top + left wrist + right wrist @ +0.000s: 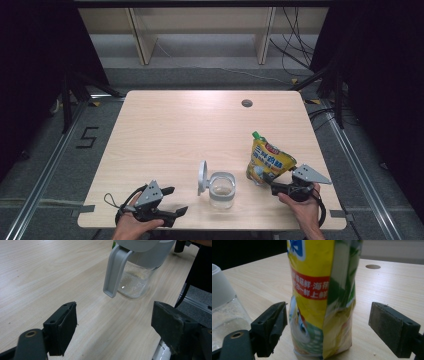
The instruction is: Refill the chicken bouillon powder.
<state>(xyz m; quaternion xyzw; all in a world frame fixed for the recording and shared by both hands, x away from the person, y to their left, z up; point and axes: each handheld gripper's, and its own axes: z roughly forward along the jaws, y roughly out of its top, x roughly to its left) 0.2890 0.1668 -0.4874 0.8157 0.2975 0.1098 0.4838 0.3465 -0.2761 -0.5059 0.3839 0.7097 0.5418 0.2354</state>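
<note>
Left gripper point(172, 201) low at the near edge, right gripper point(266, 186) level, fingers of both spread wide.

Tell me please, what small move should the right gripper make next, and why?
Probably close the right gripper on the yellow pouch. Its jaws stand open on either side of the upright pouch, apart from it, so nothing holds it yet. The clear jar stands beside it with its lid flipped open, likely ready for pouring.

On the table point(165, 130), the pouch point(267, 161) stands just right of the jug point(221, 189); the left claw point(172, 201) lies left of the jug, the right claw point(272, 187) right
</note>
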